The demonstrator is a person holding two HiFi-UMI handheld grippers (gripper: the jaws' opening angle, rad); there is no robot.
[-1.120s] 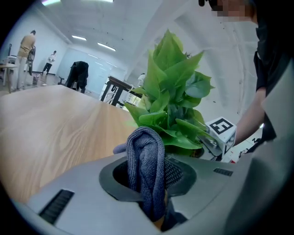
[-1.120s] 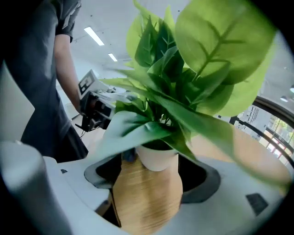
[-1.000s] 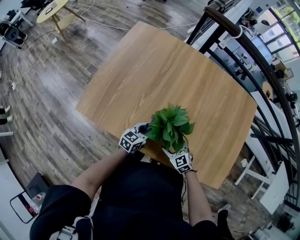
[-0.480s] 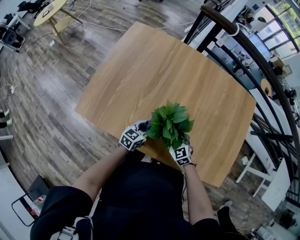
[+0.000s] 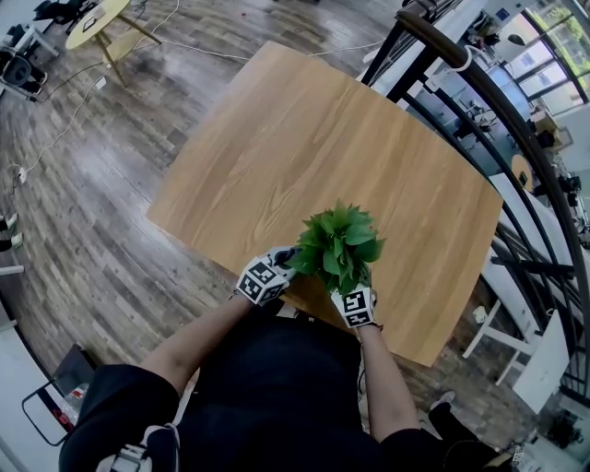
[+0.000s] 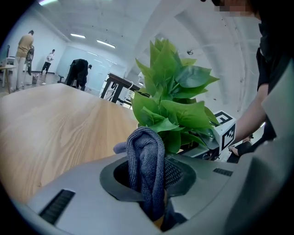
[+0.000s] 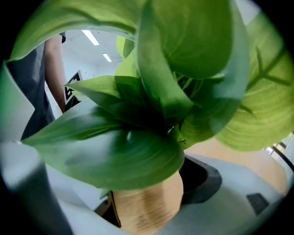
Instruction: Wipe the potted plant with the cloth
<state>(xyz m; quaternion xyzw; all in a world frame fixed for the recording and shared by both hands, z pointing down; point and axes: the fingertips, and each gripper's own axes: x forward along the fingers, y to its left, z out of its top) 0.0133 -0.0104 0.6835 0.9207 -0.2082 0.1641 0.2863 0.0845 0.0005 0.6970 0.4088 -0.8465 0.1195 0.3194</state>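
Observation:
A small potted plant with broad green leaves point(image 5: 336, 243) stands near the table's front edge. My right gripper point(image 5: 356, 293) is at the plant's near side and is shut on the tan pot point(image 7: 143, 204). Leaves point(image 7: 151, 92) fill most of the right gripper view. My left gripper point(image 5: 286, 258) sits at the plant's left, shut on a folded grey-blue cloth point(image 6: 146, 165). The cloth stands up between its jaws, just short of the lower leaves point(image 6: 172, 112). The pot is hidden by leaves in the head view.
The wooden table point(image 5: 313, 138) stretches away beyond the plant. A dark railing point(image 5: 516, 129) runs along its right side. Plank floor point(image 5: 83, 221) lies to the left, and a small round table point(image 5: 97, 23) stands far off. People stand in the distance point(image 6: 27, 50).
The right gripper and the plant have shifted slightly forward from my body. The left gripper with the cloth stays close against the plant's left side.

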